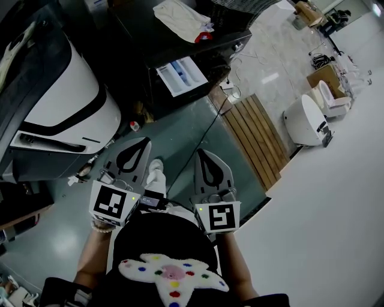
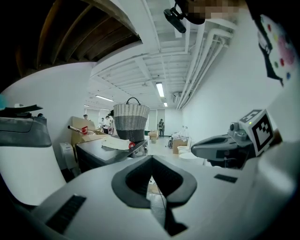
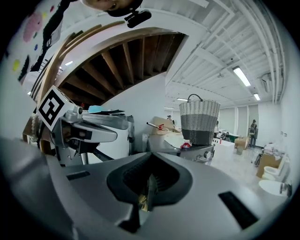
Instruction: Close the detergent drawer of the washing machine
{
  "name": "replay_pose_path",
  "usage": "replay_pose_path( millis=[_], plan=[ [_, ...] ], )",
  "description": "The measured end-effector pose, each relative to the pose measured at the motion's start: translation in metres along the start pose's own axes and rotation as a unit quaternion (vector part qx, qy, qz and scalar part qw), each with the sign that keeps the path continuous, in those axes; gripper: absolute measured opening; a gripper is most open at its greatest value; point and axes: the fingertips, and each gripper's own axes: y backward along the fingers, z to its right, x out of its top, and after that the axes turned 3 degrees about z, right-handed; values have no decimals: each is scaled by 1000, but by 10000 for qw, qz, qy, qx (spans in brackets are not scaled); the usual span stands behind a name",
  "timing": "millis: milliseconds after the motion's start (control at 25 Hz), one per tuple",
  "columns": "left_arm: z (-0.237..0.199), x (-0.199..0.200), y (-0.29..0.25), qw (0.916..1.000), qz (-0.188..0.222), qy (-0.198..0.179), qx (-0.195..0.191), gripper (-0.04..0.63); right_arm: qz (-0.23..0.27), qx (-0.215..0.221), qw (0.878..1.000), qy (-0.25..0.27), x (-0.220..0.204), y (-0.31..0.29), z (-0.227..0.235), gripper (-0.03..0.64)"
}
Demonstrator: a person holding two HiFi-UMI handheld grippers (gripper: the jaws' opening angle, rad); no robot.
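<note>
2 grey plastic grippers are held close to the person's body, side by side and pointing forward: the left gripper [image 1: 143,144] and the right gripper [image 1: 201,153]. In each gripper's own view the dark pads are pressed together with only a thin crack between them, and nothing is held in either 1. Past them is a strip of green-grey floor [image 1: 180,135]. Further on stands the dark washing machine [image 1: 144,36]. Its white plastic detergent drawer with blue parts inside [image 1: 182,75] sticks out open from the front. It is well apart from both grippers. A crumpled white cloth [image 1: 180,18] lies on top of the machine, and a woven grey and white basket [image 2: 131,121] stands there too. The drawer looks light, hard and stiff, so it should slide straight in and will not bend. It does not need to be grabbed. A flat push on the middle of its front edge with 1 closed gripper tip should do. A push near a corner could turn it crooked and jam it. The plastic looks smooth, so the tip might slip off sideways.
</note>
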Motion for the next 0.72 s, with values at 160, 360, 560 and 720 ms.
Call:
replay_pose_path(
  millis=[160,360,560,720],
  plan=[
    [-25,-1,-24,9999,-100,40,-71,11,-25,-81,10000,20,8,-32,11,5],
    [-49,17,-53,9997,88,40,-217,11,-17,-183,9998,39,16,-66,21,5],
    [-70,25,-76,9993,174,47,-320,11,7,-241,9997,75,23,-97,29,5],
    [-86,23,-89,9993,112,50,-364,11,11,-272,9996,87,27,-117,34,5]
  ],
)
